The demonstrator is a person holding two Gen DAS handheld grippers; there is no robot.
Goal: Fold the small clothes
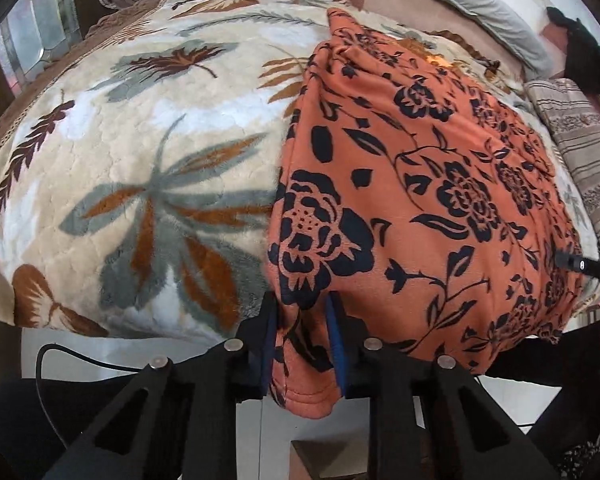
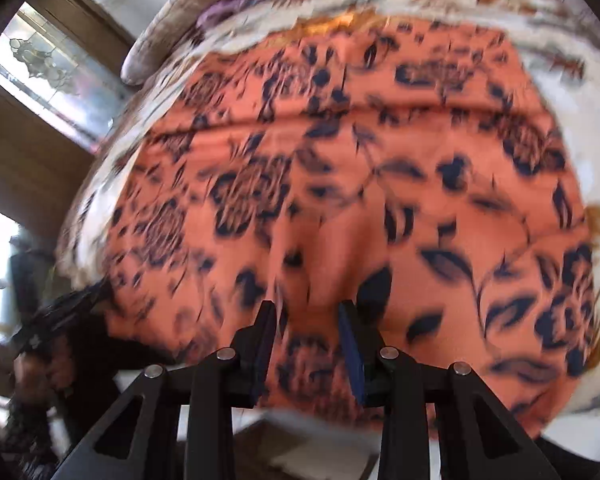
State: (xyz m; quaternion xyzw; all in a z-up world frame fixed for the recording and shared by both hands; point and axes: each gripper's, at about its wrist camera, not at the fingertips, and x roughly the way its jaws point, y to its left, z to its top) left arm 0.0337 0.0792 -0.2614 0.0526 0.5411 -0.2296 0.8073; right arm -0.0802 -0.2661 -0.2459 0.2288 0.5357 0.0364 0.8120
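An orange garment with a black flower print (image 1: 420, 184) lies spread on a cream blanket with leaf patterns (image 1: 140, 140), its near hem hanging over the bed's edge. My left gripper (image 1: 302, 320) is at the garment's near left corner, and the hem fills the narrow gap between its blue pads. The right wrist view is blurred. In it the same garment (image 2: 340, 160) covers most of the frame, and my right gripper (image 2: 310, 320) stands at its near edge with puckered cloth pinched between the fingers.
A striped pillow (image 1: 580, 152) and a grey pillow (image 1: 488, 12) lie at the right and far side of the bed. White floor shows below the blanket's edge. A person's dark patterned sleeve (image 2: 40, 340) is at the left, with a window (image 2: 48, 64) behind.
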